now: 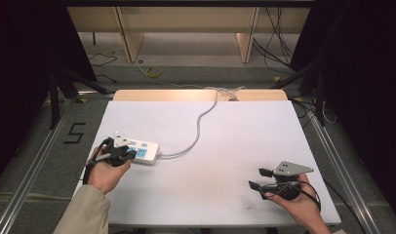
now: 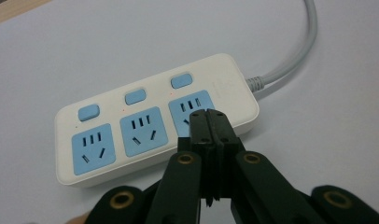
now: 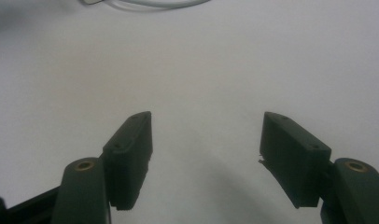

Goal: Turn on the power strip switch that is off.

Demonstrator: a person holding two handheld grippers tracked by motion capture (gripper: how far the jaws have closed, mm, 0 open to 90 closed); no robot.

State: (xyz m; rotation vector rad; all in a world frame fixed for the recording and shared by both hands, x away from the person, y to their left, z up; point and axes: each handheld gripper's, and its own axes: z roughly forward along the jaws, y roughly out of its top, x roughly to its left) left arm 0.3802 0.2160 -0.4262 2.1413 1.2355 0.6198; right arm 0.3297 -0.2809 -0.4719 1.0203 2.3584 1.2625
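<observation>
High view: a white power strip [image 1: 143, 152] lies flat near the left edge of the white worktop [image 1: 225, 146], with its grey cable [image 1: 200, 127] running away in a curve toward the far edge. The strip lies with its sockets up, so the buttons and sockets can be reached from above.

The left tool [image 1: 129, 154] is held by the left hand [image 1: 107, 173] and comes to the strip from the near side. In the left gripper view the two jaws are pressed together with no gap and nothing between them. The closed tips [image 2: 207, 122] sit over the blue socket [image 2: 191, 108] at the cable end of the strip [image 2: 155, 123]; whether they touch it or hover just above it I cannot tell. I think the jaws are closed on purpose, because two closed tips make one narrow, stiff point, which is good for pressing a small thing. One of the three blue switches [image 2: 181, 80] is just beyond this socket, so pressing it seems the likely aim.

The right tool [image 1: 259, 178] is well apart from the strip, near the right front part of the worktop, in the right hand [image 1: 296, 204]. In the right gripper view its jaws stand wide apart and hold nothing; between them is bare worktop [image 3: 206, 84]. It seems to wait there, out of the way of the left side.
</observation>
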